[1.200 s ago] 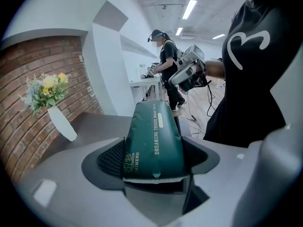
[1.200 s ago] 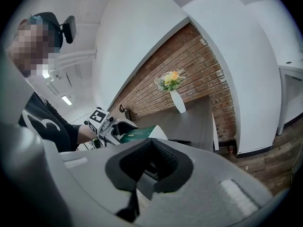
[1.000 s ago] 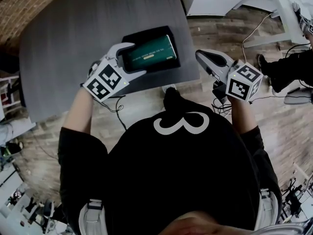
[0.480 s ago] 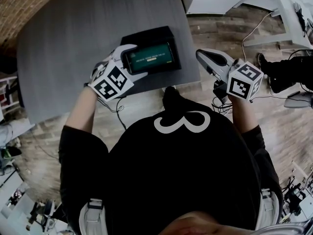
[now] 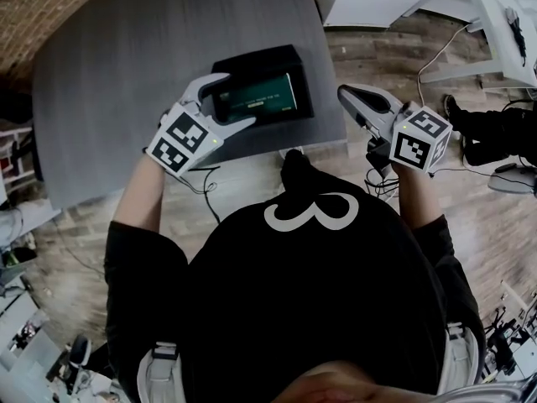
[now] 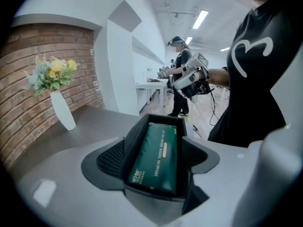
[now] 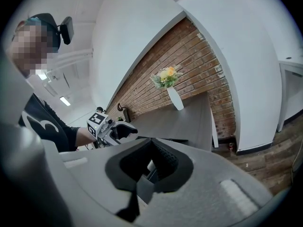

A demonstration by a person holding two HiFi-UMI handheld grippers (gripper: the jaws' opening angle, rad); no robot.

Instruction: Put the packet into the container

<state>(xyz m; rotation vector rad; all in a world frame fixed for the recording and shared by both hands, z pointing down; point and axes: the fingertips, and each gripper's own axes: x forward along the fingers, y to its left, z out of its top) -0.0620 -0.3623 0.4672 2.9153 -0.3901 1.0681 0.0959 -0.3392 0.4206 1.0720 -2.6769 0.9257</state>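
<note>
Black short-sleeved T-shirt (image 5: 310, 309), white looping mark (image 5: 312, 212), pale grey straps (image 5: 159, 368) at both shoulders, grey left gripper (image 5: 238, 99) and right gripper (image 5: 344, 92), each bearing 1 black-and-white marker cube (image 5: 183, 138)

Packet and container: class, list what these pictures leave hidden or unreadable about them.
- Floor of the container: covered by the packet, in the head and left gripper views.
- Underside of the packet: hidden by the container walls, same views.
- Small print on the packet: too small, head view.

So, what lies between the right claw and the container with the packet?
Only a bare strip of the gray table and its edge; the head view shows this. The right claw hangs at that edge, and the packet lies in the container.
</note>
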